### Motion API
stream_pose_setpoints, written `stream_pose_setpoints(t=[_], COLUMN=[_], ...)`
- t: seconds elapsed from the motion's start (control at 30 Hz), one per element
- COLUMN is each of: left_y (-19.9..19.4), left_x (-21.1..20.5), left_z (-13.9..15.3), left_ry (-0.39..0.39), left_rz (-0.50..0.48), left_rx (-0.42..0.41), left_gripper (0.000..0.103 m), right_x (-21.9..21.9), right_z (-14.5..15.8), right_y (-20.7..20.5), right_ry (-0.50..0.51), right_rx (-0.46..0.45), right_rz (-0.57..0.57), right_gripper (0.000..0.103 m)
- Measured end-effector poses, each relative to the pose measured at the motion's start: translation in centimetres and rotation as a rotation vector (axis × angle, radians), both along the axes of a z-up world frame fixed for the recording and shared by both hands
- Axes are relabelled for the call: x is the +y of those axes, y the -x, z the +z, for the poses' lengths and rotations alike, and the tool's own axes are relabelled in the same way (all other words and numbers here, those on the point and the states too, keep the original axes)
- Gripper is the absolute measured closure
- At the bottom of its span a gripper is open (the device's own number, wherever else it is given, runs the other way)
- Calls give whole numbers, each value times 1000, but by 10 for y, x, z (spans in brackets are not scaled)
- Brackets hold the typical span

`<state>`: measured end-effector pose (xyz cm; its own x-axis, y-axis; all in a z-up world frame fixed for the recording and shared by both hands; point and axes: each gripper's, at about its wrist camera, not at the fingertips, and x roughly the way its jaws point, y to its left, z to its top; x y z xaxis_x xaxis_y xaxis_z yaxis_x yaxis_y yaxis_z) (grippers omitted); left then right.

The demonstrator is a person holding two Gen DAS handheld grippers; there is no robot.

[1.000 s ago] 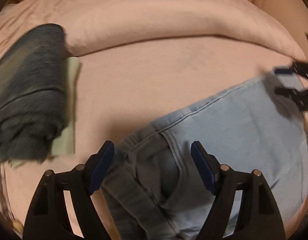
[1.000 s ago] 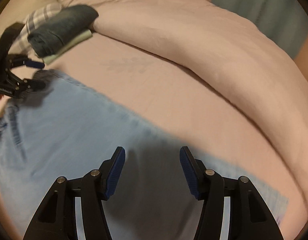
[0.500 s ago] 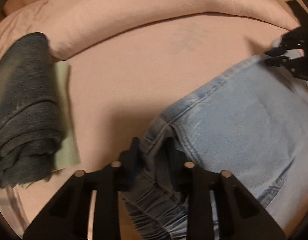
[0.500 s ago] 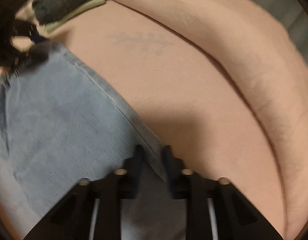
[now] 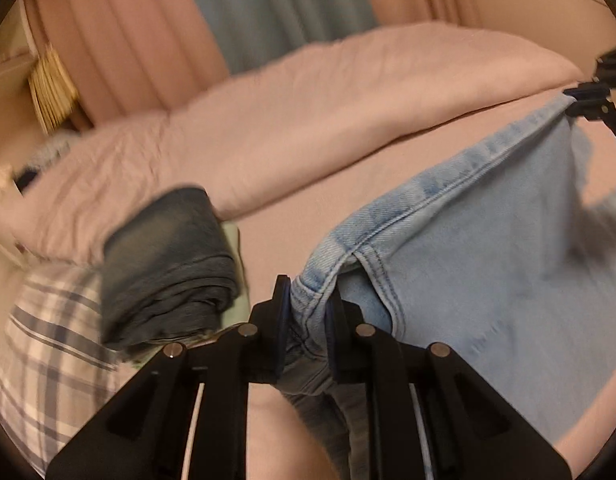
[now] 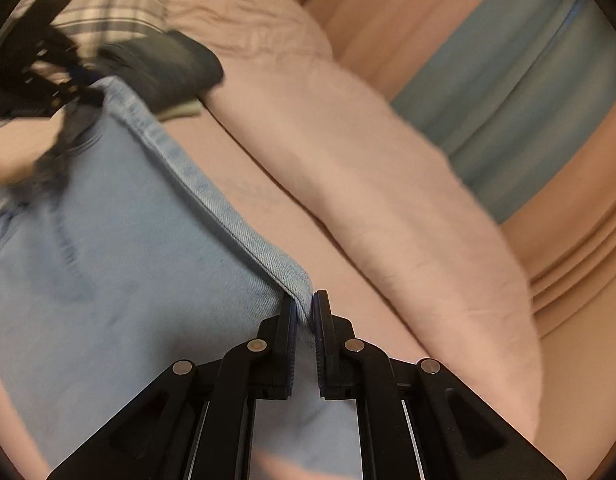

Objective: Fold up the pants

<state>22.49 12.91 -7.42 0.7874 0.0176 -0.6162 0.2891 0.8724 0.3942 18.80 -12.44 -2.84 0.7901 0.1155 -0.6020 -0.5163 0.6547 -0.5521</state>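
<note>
No readable text in either wrist view.

No letters, numbers, brand marks or signs can be made out on any surface around the two tongs; a faint greyish mark on the pink sheet [image 6: 252, 196], up and to the left of the right tongs' tips, may be a printed pattern, but it is too pale and blurred to read as writing.
</note>
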Motion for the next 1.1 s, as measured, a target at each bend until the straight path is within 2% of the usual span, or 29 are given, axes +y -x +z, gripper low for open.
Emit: stream_pose_setpoints(t=[0.03, 0.1, 0.2, 0.27, 0.33, 0.4, 0.43, 0.53, 0.57, 0.67, 0.73, 0.77, 0.8, 0.83, 0.87, 0.9, 0.93, 0.97, 1.0, 1.07, 1.1], left_y=[30, 52, 94, 112, 125, 140, 143, 158, 157, 159, 167, 171, 173, 177, 179, 181, 182, 186, 188, 189, 187], left_x=[-6, -10, -13, -7, -3, -8, -11, -23, -22, -16, -18, -22, -23, -25, -24, -23, -20, -18, -16, -15, -18], left_z=[-6, -17, -46, -63, -82, -100, -113, -123, -122, -120, -127, -130, -131, -129, -122, -116, -107, -98, -90, -75, -71], left_ry=[-36, -96, -157, -195, -212, -270, -323, -425, -423, -393, -422, -464, -483, -477, -430, -386, -331, -269, -212, -55, -3], left_rz=[-20, -68, -124, -143, -162, -182, -194, -218, -216, -209, -218, -220, -214, -210, -210, -199, -180, -167, -157, -139, -135], left_rx=[-28, -49, -22, 0, 36, 59, 63, 47, 48, 53, 45, 36, 33, 43, 68, 87, 96, 91, 98, 126, 134], left_gripper=[88, 88, 89, 89, 88, 88, 88, 88, 88, 84, 82, 79, 78, 70, 48, 35, 24, 24, 24, 24, 24], right_x=[-3, 4, -3, -5, -11, -11, -9, -8, -12, -12, -19, -21, -23, -25, -31, -36, -49, -62, -73, -111, -123], right_z=[-1, -9, -23, -42, -62, -81, -93, -110, -113, -107, -114, -122, -127, -125, -118, -111, -96, -84, -74, -48, -43], right_y=[23, 53, 94, 120, 131, 140, 141, 135, 148, 151, 149, 151, 161, 160, 156, 152, 146, 143, 141, 128, 121], right_ry=[23, 42, 86, 106, 135, 169, 186, 194, 197, 170, 127, 110, 100, 73, 24, -25, -138, -230, -302, -522, -574], right_rx=[-30, -37, -1, 54, 95, 132, 155, 213, 212, 207, 278, 310, 308, 308, 343, 380, 435, 459, 467, 481, 480], right_rz=[17, 34, 84, 111, 116, 121, 122, 109, 106, 85, 59, 47, 44, 39, 22, 9, -9, -18, -29, -87, -125], right_gripper=[96, 96, 96, 96, 96, 96, 96, 96, 96, 96, 96, 94, 93, 93, 86, 71, 62, 48, 44, 43, 42])
